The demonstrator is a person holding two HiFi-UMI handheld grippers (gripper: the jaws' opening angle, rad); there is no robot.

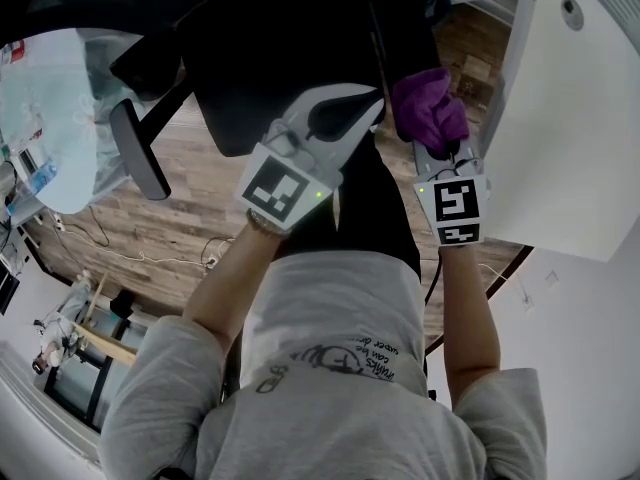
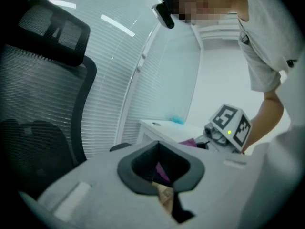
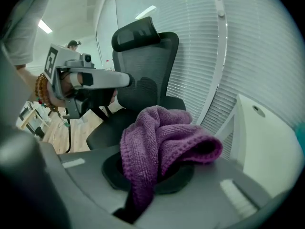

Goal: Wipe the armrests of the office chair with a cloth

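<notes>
While the right tongs (image 1: 437, 140) are clenched on a bunched purple cloth (image 1: 430, 106), the wiping itself does not look begun. In the head view the cloth hangs in the air in front of the black office chair (image 1: 280, 58), beside the white bench (image 1: 570, 148), and touches no armrest. The right gripper view shows the cloth (image 3: 162, 137) spilling up over those tongs (image 3: 152, 175) in a thick wad, with the chair's back (image 3: 143, 66) beyond.

The left tongs (image 1: 372, 106) are drawn together on nothing. In the left gripper view these tongs (image 2: 162, 173) show only a sliver of purple and wood floor through their slot.

The one armrest (image 1: 140, 150) that shows plainly, a dark padded bar, lies well to the left of both tongs and well apart from the cloth. A narrow dark bar just left of the cloth may be the other one, but that cannot be told for sure.

To do the step well, the person probably needs to lay the loose wad flat on the pad's top rather than poke at it, then draw it along the whole length with even pressure. The free left tongs could steady the chair, since a swivel seat is likely to turn away under a sideways push. The hold looks deep, yet a fold may drag loose.
</notes>
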